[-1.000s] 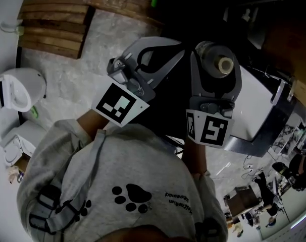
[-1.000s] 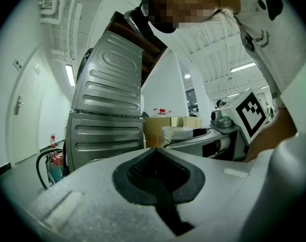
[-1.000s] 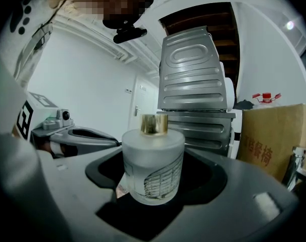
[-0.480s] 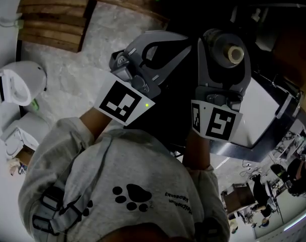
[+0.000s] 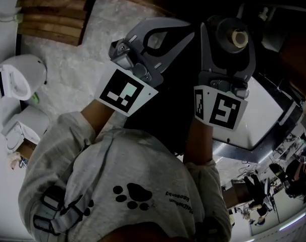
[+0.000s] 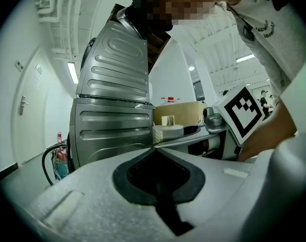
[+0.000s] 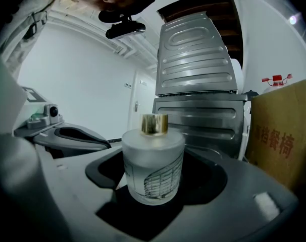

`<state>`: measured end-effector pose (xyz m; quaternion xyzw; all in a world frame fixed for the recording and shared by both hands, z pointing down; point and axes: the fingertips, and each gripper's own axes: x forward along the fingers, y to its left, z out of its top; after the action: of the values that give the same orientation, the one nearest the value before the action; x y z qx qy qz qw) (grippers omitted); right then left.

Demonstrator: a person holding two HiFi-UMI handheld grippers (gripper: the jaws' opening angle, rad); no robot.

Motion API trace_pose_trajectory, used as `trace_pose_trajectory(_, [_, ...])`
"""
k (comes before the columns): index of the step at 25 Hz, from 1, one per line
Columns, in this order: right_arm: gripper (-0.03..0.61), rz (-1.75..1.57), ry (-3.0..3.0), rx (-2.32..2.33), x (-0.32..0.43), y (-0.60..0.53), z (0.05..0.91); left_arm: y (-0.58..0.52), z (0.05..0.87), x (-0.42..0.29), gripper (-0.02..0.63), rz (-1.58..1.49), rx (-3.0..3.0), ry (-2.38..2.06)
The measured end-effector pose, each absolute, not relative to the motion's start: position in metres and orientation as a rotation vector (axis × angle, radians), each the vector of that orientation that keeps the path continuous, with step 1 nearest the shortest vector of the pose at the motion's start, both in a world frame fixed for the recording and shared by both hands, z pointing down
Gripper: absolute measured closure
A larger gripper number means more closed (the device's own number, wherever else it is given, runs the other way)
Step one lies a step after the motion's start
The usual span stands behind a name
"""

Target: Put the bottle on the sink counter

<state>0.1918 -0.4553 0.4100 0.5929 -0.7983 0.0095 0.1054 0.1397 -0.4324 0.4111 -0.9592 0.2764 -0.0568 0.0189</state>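
**Bottle Held in My Right Grip**

My right hand-held gripper [image 5: 227, 29] was clamped on the frosted bottle [image 7: 153, 165], whose gold cap [image 7: 154, 123] pointed out past the jaws. Just beside it, my left hand-held gripper [image 6: 154, 150] was pinched closed and empty. Beyond them stood a ribbed metal cabinet [image 7: 196, 69] and a cardboard box [image 7: 282, 130].

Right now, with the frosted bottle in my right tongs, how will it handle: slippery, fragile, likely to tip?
The bottle looks like frosted glass: probably heavy for its size and breakable if dropped. Its round wall might twist in the right tongs. Short and wide under a small gold cap, it should stand steadily.
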Motion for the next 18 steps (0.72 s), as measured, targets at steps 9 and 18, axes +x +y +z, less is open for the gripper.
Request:
trace_pose_trajectory(9, [0.248, 0.089, -2.321, 1.726, 0.193, -0.471, 0.44, -0.443, 0.424, 0.137, 0.612, -0.189, -3.003, 0.878])
trace_pose_trajectory(18, [0.249, 0.181, -2.277, 1.691, 0.191, -0.482, 0.466, -0.443, 0.434, 0.133, 0.612, -0.22, -3.019, 0.891])
